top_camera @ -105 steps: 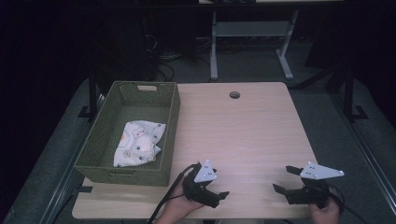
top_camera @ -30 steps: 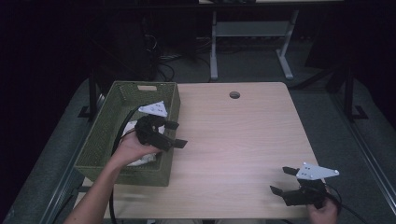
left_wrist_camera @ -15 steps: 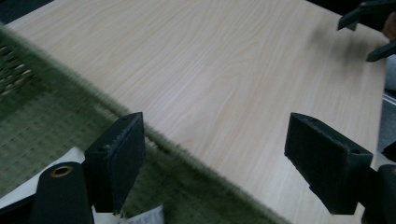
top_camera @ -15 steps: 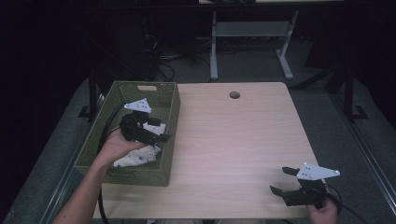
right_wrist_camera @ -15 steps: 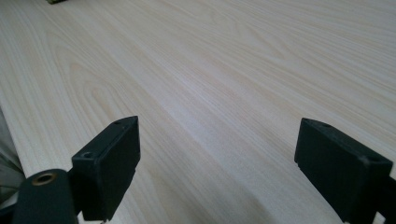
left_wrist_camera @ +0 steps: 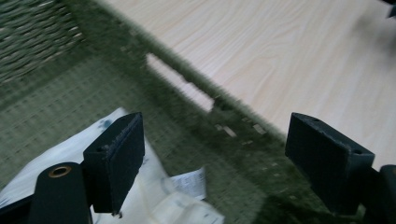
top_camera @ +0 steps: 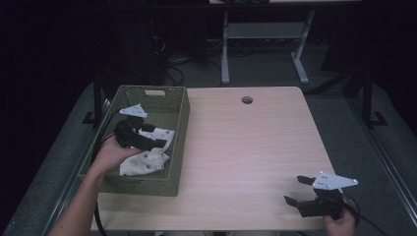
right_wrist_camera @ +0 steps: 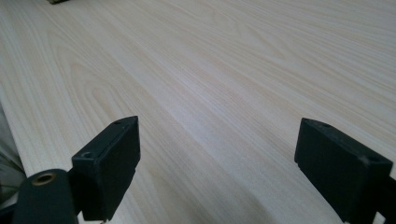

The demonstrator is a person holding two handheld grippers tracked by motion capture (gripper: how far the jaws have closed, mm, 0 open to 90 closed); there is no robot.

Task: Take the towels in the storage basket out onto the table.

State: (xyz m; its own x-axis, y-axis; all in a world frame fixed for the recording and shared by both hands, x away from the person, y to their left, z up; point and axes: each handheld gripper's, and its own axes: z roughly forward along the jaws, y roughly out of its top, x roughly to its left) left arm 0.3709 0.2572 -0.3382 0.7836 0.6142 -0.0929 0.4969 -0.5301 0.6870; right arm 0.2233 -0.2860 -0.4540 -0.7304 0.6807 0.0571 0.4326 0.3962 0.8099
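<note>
Green woven wicker forms the rectangular basket (top_camera: 177, 147) set along the left edge of the pale wood-grain table (top_camera: 246, 147), and a crumpled white cloth (top_camera: 147, 160) with small printed marks and a sewn-in label is seen lying on its floor toward the near end. The left gripper (top_camera: 150, 136) is held inside the basket just above the cloth, its flat black jaws spread wide with nothing between them. The right gripper (top_camera: 295, 191) is held low over the table's near right corner, jaws likewise wide apart and empty.
</note>
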